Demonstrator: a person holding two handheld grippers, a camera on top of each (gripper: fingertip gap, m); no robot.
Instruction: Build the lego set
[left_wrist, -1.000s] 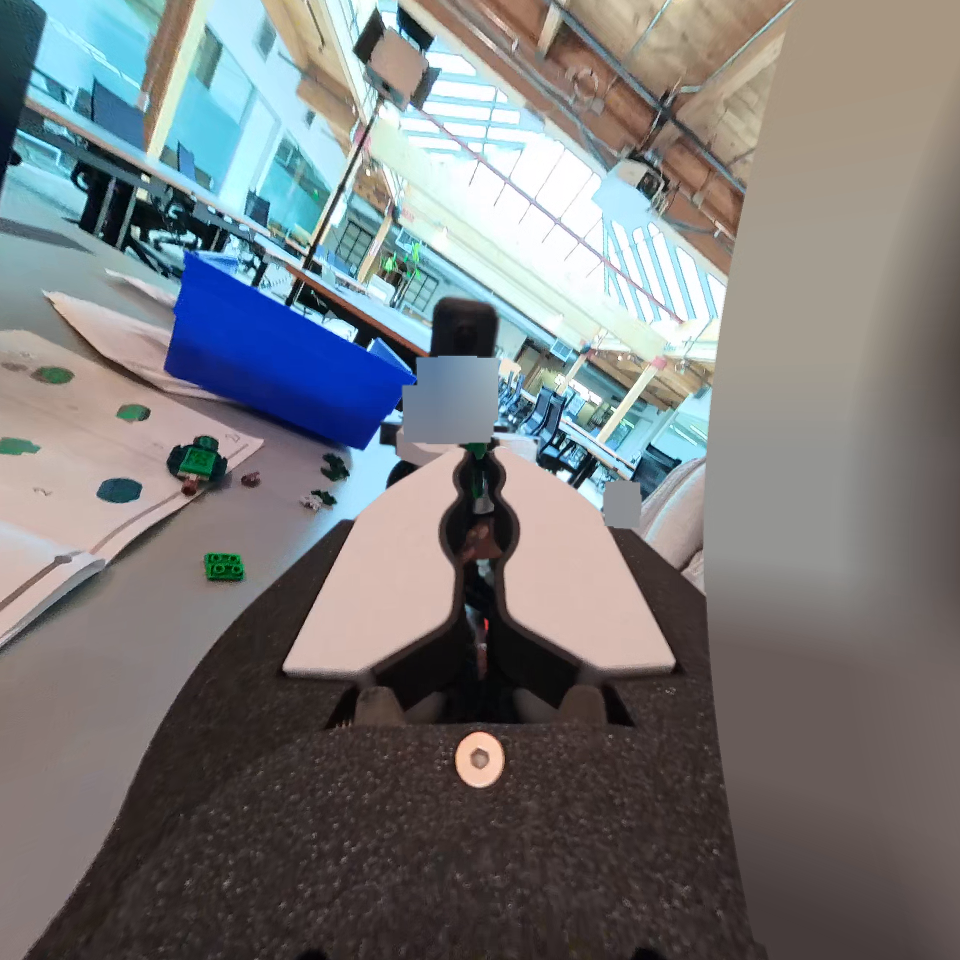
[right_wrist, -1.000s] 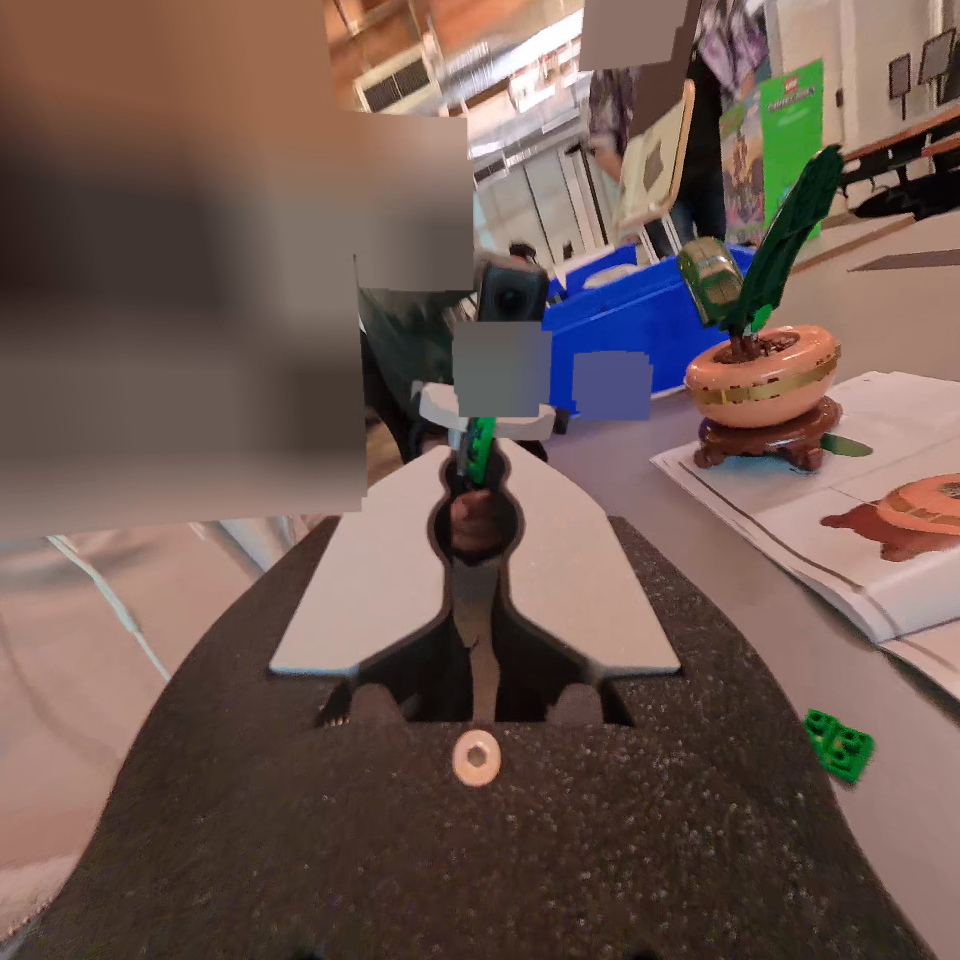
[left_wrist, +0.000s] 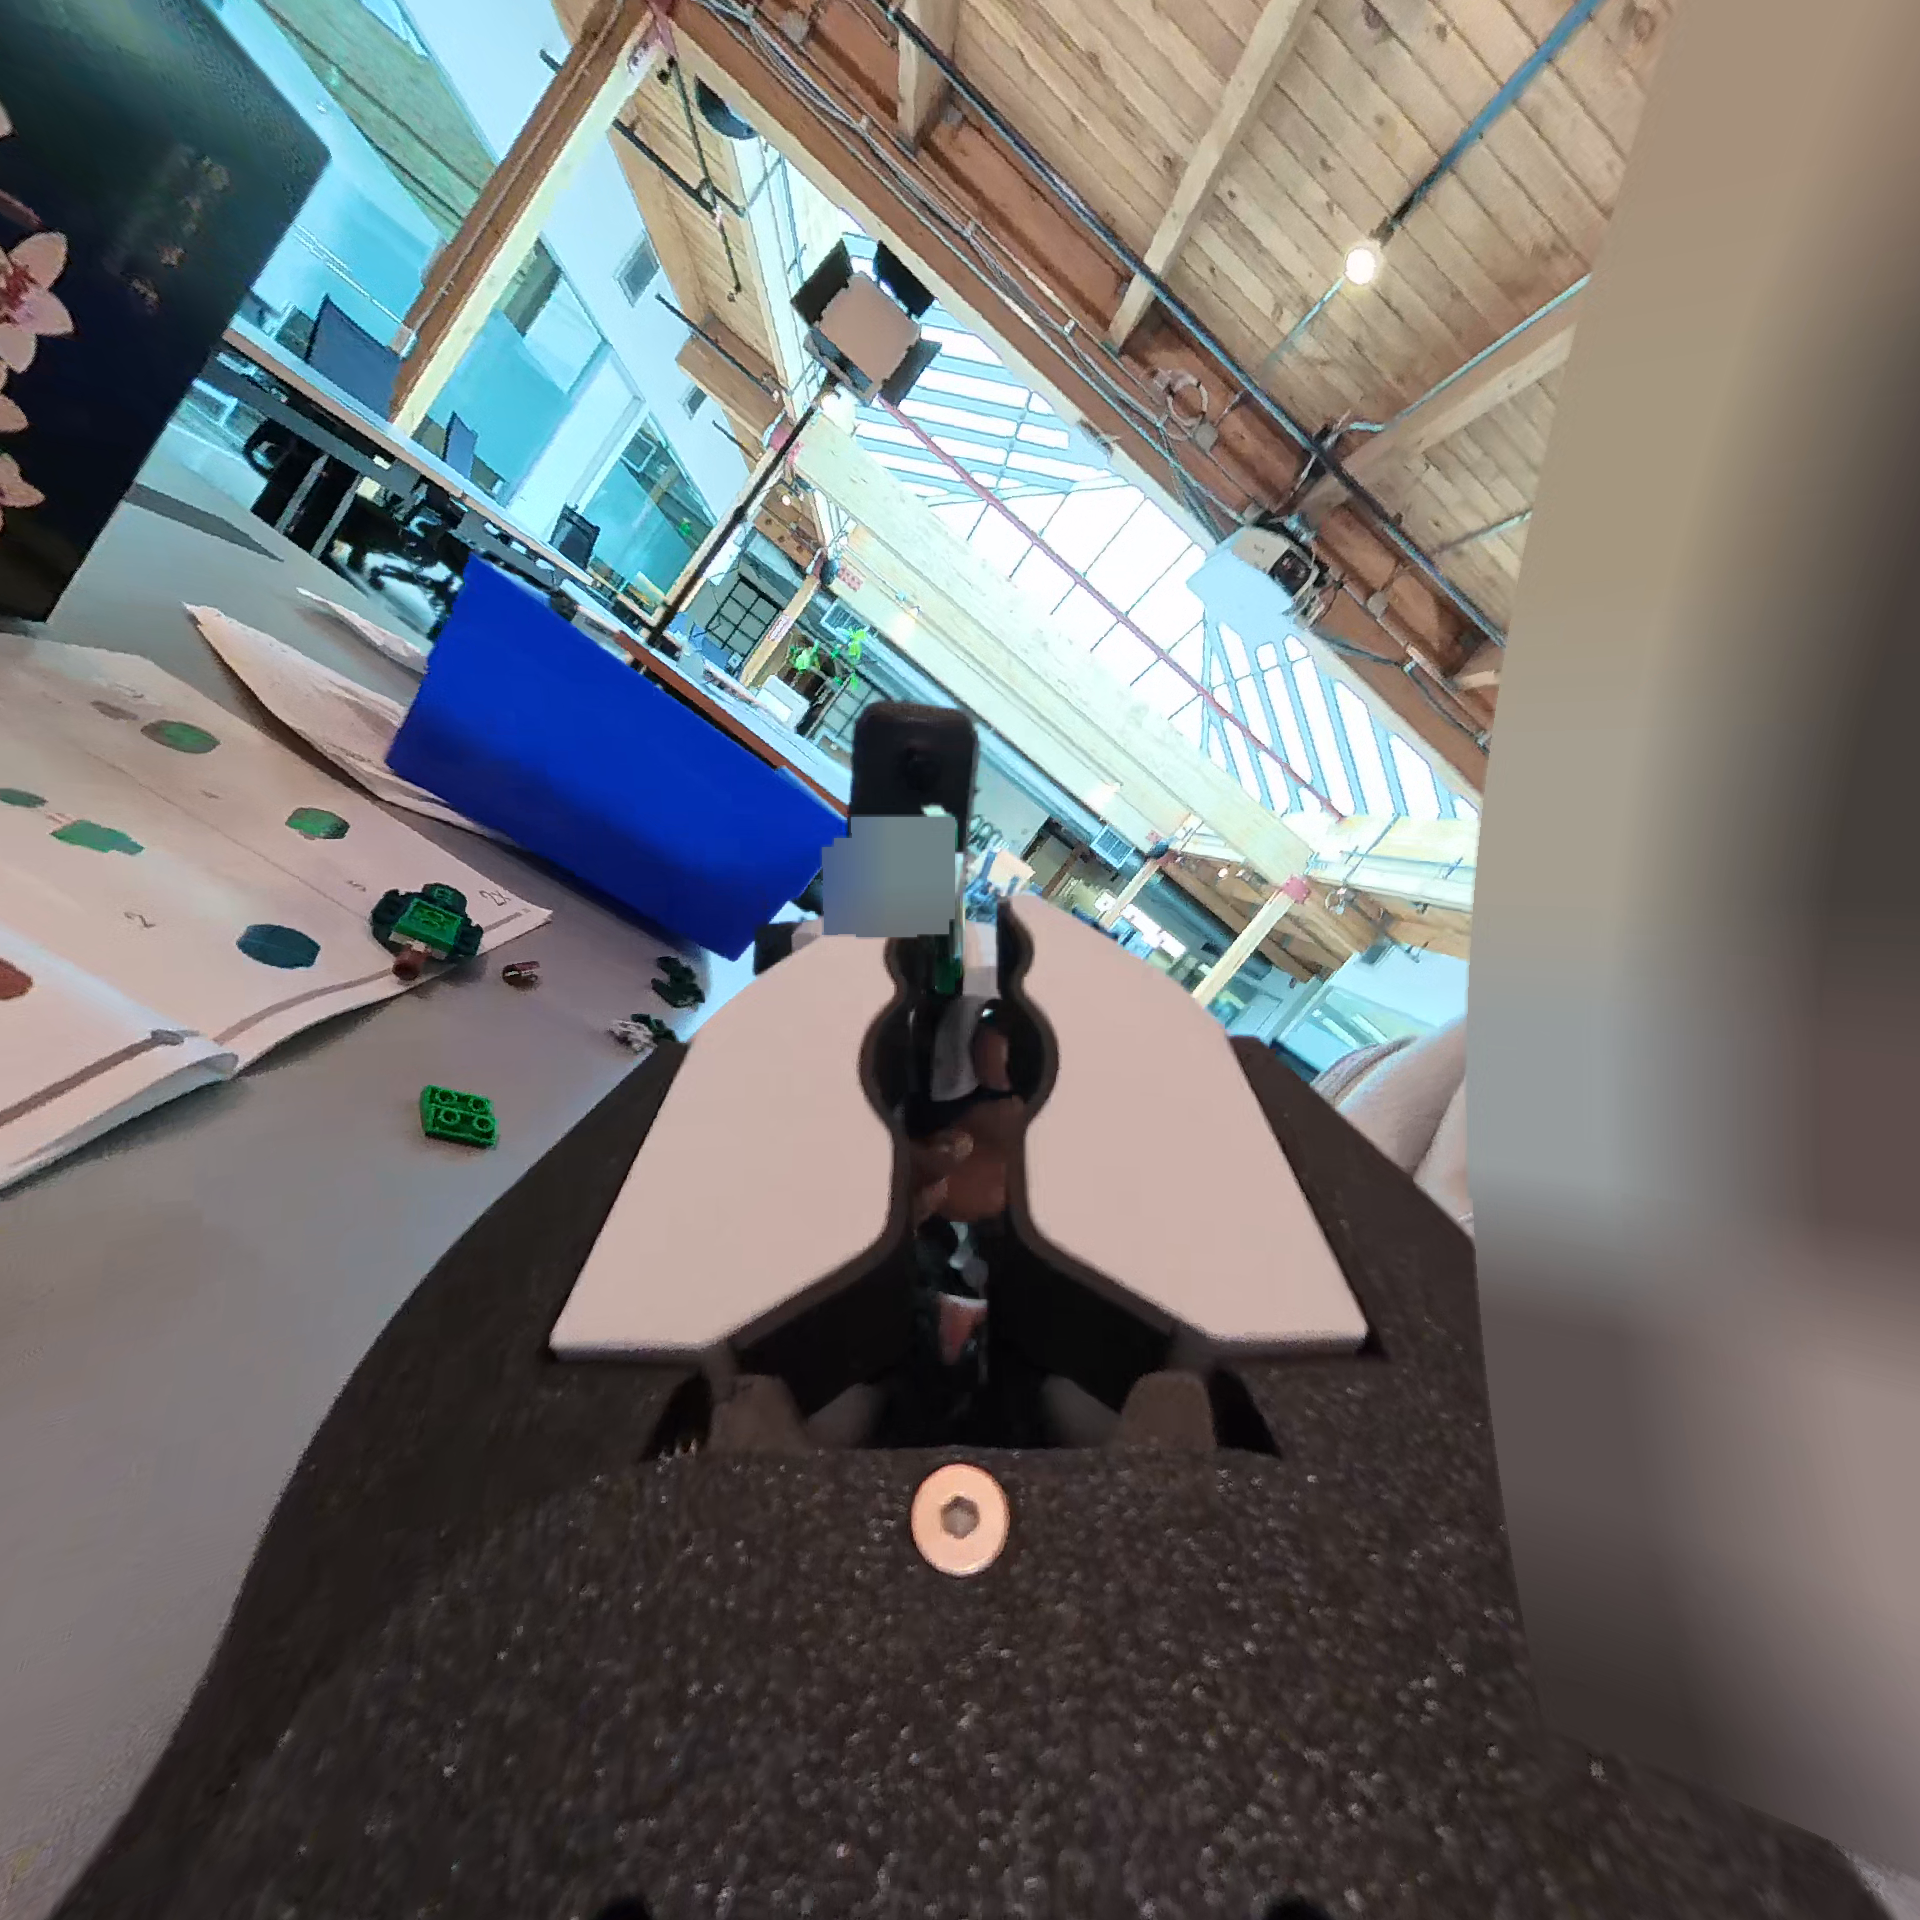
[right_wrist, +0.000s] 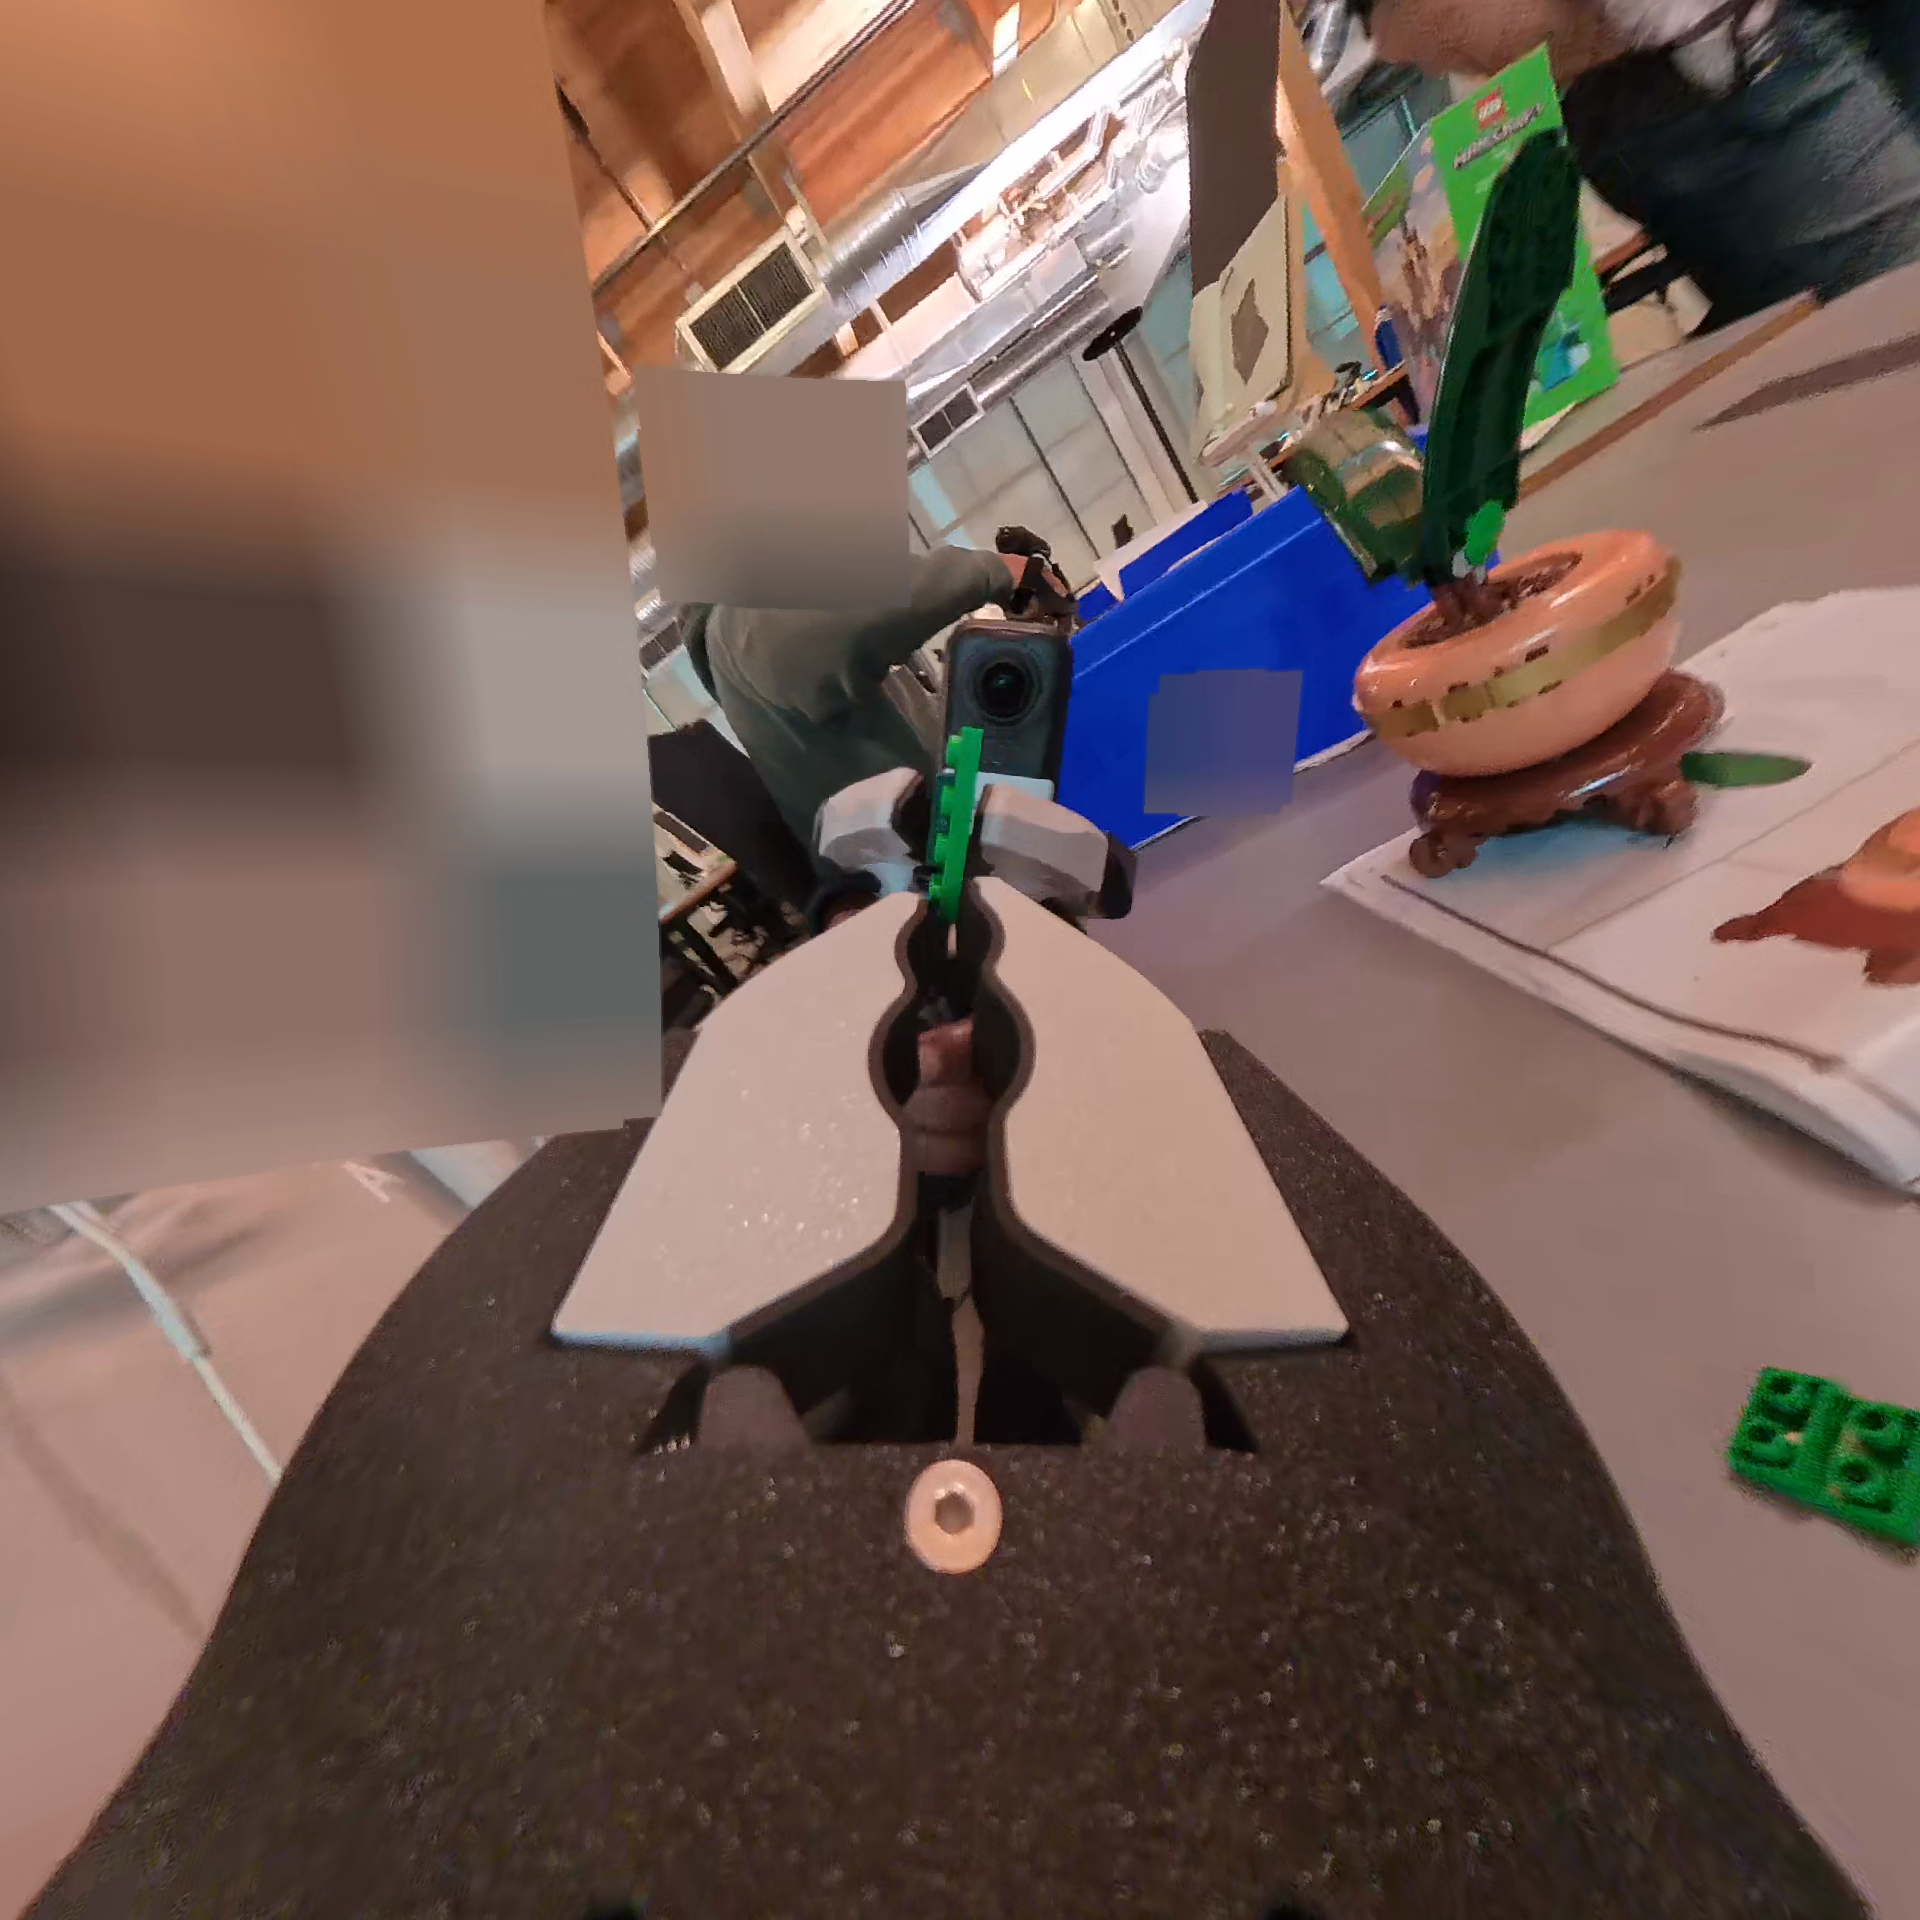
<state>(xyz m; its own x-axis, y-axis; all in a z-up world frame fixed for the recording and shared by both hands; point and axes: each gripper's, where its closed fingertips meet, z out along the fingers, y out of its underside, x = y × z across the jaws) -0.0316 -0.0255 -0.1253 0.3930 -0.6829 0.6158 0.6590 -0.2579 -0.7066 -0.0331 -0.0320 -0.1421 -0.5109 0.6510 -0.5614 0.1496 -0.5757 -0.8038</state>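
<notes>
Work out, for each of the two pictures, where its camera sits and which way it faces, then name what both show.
Left wrist view: on the left gripper, looking forward and upward along its shut fingers at the right gripper, the blue bin and the ceiling; a hand shows through the finger gap.
Right wrist view: on the right gripper, facing the left gripper and the plant pot model; its fingers pinch a green plate.
Shared: the two cameras face each other; both show the loose green brick and the open instruction booklet.
</notes>
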